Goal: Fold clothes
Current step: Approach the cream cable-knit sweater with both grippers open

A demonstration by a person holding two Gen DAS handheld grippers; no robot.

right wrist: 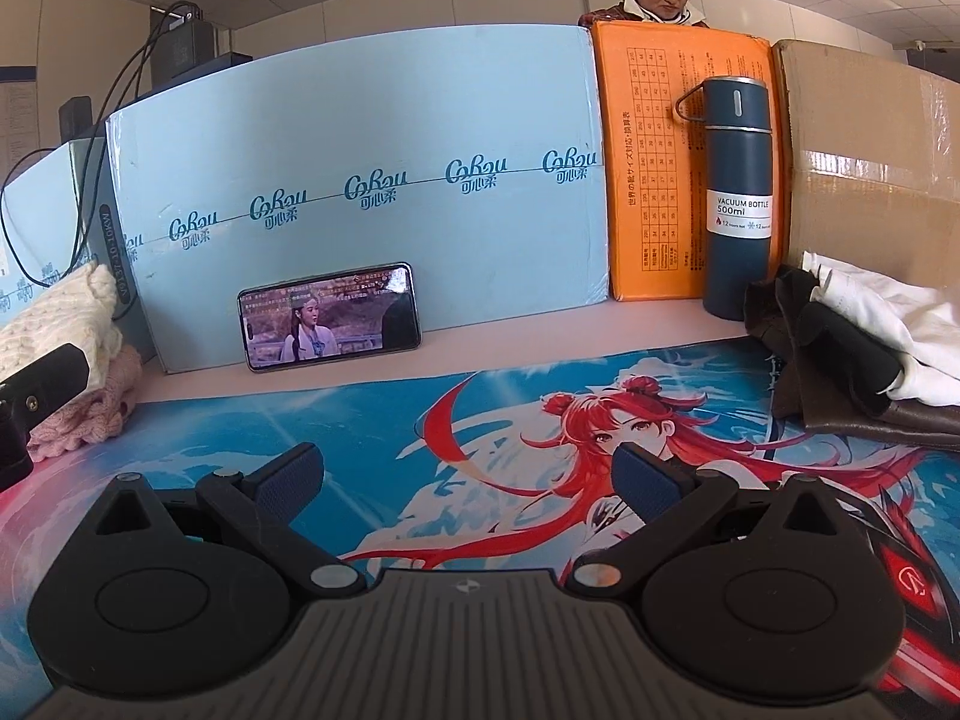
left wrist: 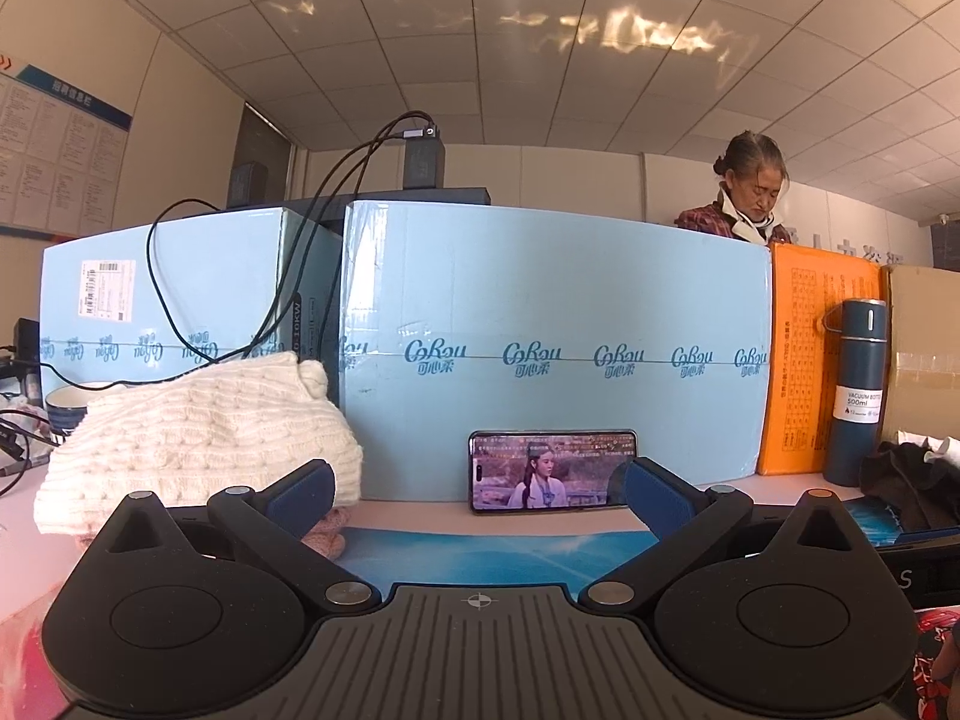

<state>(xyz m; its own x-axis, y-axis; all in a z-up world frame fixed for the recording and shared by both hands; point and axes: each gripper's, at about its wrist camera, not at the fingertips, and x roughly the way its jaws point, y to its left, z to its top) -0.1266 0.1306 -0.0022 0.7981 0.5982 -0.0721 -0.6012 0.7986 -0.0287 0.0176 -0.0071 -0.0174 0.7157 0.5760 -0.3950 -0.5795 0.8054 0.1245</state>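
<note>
- Far left on the bench: a chunky cream cable-knit sweater sits folded on top of a pink knit piece. Looks like the finished pile to me.
- The left gripper hovers right beside that pile, jaws wide apart, nothing between them. Its left blue pad sits just in front of the cream knit, not touching as far as I can tell.
- Middle: a black smartphone playing a video leans against the big pale blue cardboard box. In front of it the blue anime-print desk mat with the red-haired girl has no garment on it, so that's the working spot.
- The right gripper hangs over the mat, jaws also spread open and holding nothing.
- Right of centre: a dark blue vacuum bottle stands in front of an orange box.
- Far right: the unfolded stuff, a dark brown garment with a white one heaped on it, resting on the mat's right edge.
- My guess at the key bit: that heap lies up and to the right of the right jaws, well apart from the left ones, so the right hand is clearly nearer. The heap runs roughly front to back along the mat's edge, so I'd come at it from the mat side.
</note>
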